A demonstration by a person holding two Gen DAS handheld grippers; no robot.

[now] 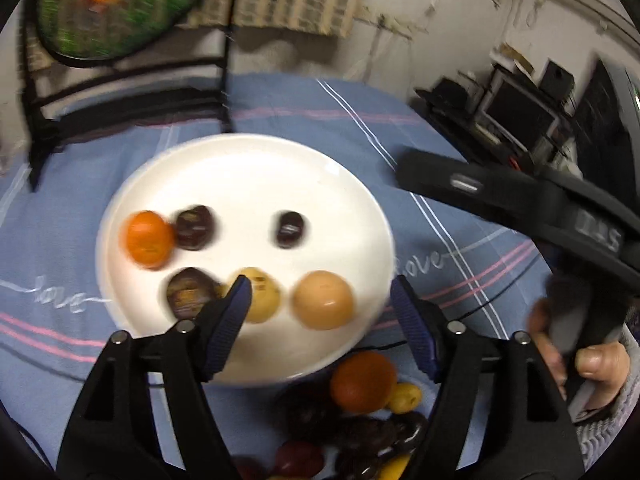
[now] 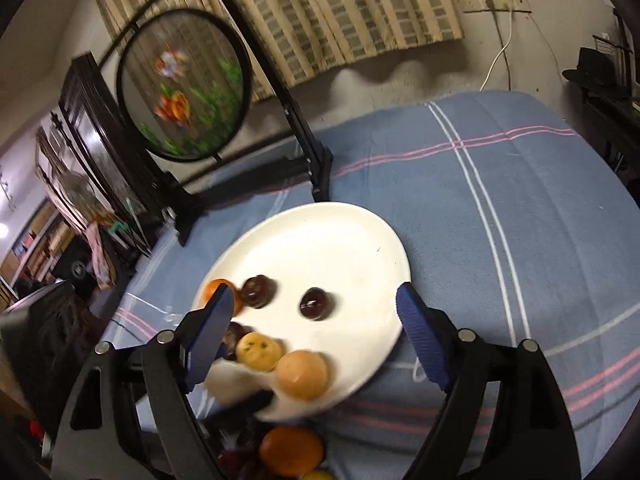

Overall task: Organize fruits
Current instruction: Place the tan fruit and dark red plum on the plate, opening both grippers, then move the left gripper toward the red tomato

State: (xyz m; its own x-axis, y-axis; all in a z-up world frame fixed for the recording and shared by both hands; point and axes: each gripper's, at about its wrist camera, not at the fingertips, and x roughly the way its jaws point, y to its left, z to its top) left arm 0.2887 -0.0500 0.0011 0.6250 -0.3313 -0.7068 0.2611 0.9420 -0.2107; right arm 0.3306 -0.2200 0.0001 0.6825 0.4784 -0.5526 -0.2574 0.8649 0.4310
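A white plate (image 1: 248, 168) lies on the blue striped cloth. On it sit an orange fruit (image 1: 149, 238), three dark fruits (image 1: 195, 227), a yellow spotted fruit (image 1: 262, 294) and a tan round fruit (image 1: 324, 299). My left gripper (image 1: 320, 292) is open and empty above the plate's near edge. A pile of loose fruit (image 1: 362, 380) lies on the cloth just below it. The right gripper's body (image 1: 520, 204) shows at right, held by a hand. In the right wrist view my right gripper (image 2: 316, 300) is open and empty over the plate (image 2: 340, 236), with the tan fruit (image 2: 302, 374) near it.
A black stand with a round painted screen (image 2: 186, 84) sits at the back of the cloth beyond the plate. A curtain hangs on the wall behind. Dark furniture and electronics (image 1: 520, 112) stand to the right of the table. Blue cloth (image 2: 500, 200) stretches right of the plate.
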